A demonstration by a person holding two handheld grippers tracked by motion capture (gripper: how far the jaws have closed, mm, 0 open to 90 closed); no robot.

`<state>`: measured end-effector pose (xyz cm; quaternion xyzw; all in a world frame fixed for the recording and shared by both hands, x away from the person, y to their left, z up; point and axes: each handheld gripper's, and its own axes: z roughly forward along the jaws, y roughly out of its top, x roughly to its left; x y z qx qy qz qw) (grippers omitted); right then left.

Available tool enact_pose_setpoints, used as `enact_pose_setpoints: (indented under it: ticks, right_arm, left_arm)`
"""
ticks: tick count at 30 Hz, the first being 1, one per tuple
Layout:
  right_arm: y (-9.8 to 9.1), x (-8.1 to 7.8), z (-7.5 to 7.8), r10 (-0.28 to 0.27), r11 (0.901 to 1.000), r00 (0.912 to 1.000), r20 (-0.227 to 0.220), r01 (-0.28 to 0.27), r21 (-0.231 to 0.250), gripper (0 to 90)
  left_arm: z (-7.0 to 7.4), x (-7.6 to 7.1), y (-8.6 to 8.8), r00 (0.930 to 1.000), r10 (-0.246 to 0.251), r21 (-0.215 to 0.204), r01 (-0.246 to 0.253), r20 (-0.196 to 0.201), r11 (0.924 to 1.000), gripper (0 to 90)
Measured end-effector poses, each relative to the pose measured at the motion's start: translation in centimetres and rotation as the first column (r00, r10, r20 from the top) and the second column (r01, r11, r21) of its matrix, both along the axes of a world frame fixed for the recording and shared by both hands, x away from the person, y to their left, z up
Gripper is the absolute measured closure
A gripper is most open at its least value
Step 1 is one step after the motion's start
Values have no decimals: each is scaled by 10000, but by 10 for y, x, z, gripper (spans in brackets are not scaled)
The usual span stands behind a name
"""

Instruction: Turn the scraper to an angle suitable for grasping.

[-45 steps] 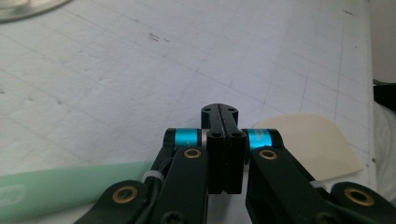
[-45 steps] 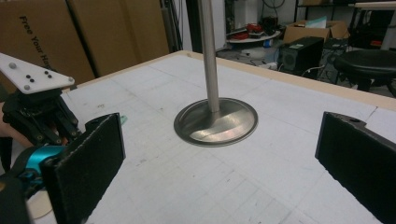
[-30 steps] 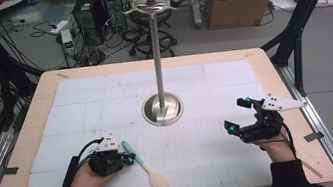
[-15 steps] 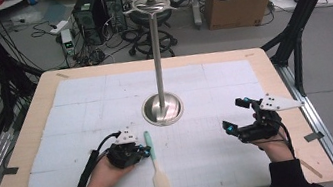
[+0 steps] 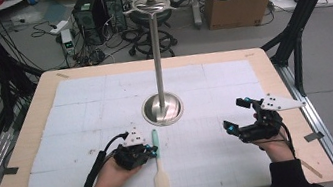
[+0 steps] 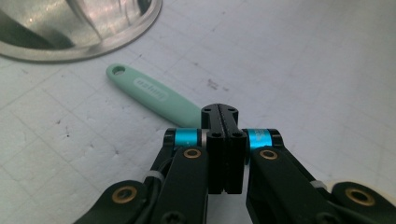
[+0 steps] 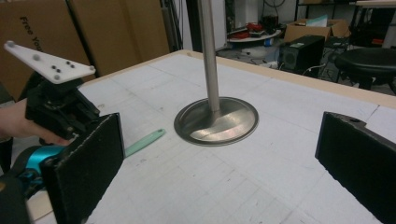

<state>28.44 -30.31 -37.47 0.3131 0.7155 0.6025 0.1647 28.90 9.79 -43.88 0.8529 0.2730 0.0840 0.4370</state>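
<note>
Left tool [image 5: 149, 151] is pressed together on the mint handle of the spatula [image 5: 158, 163], gripping about mid-handle. In the left gripper view the jaws are fully closed with the handle [image 6: 154, 95] running out from under them toward the steel stand base [image 6: 70, 28]. The spatula lies flat on the white mat, handle end with its hang hole [image 6: 117, 70] pointing at the stand [image 5: 163, 108], cream blade [image 5: 161, 183] toward the person's edge of the table [image 5: 23, 131].

Right tool [image 5: 243, 124] is spread wide, nothing between the pads, parked well apart on the right side of the mat.

Risks as I read it:
- Narrow pinch on a slim, smooth handle. The blade end is the heavier side and overhangs the grip, so on lift the spatula likely pivots in the jaws and droops blade-down.
- If the goal is hanging it on the hooks at the top of the stand [image 5: 152, 5], that small hole has to meet a hook. Any rotation in the grip makes a miss or a drop likely.
- The handle tip sits near the base rim. A sweep forward before lifting could knock the stand.
- Can't tell how deep the handle sits in the pads; a shallow bite slips out.
</note>
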Motion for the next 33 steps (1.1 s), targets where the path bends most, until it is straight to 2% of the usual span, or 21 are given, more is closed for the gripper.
enact_pose_setpoints:
  ticks: [2,5,10,13,16,23,28,33]
  right_arm:
    - [-1,0,0,-34,10000,10000,22,34,6,5]
    - [0,0,-1,5,10000,10000,-22,-5,-16,5]
    - [0,-1,0,38,10000,10000,14,-38,-3,5]
    - [0,0,0,25,10000,10000,75,-25,-9,5]
    - [0,0,0,42,10000,10000,10,-42,-23,5]
    - [1,0,0,54,10000,10000,12,-54,-47,5]
    - [1,0,0,81,10000,10000,0,-81,-56,5]
    - [1,0,-1,86,9999,10000,-3,-86,-56,5]
  left_arm:
    - [3,-7,-2,9998,-208,-180,209,35,9996,898]
    - [2,-17,-9,9977,-652,-319,646,-174,9974,898]
    - [-4,-28,-22,9923,-1163,-41,1162,-428,9932,898]
    - [-6,-34,-26,9874,-1432,-180,1423,-671,9897,898]
    - [-7,-41,-33,9821,-1735,-64,1735,-732,9848,898]
    - [-9,-49,-39,9777,-1988,68,1998,-677,9798,898]
    - [-7,-55,-34,9748,-2113,181,2131,-717,9769,898]
    - [-6,-61,-28,9732,-2224,414,2250,-591,9735,899]
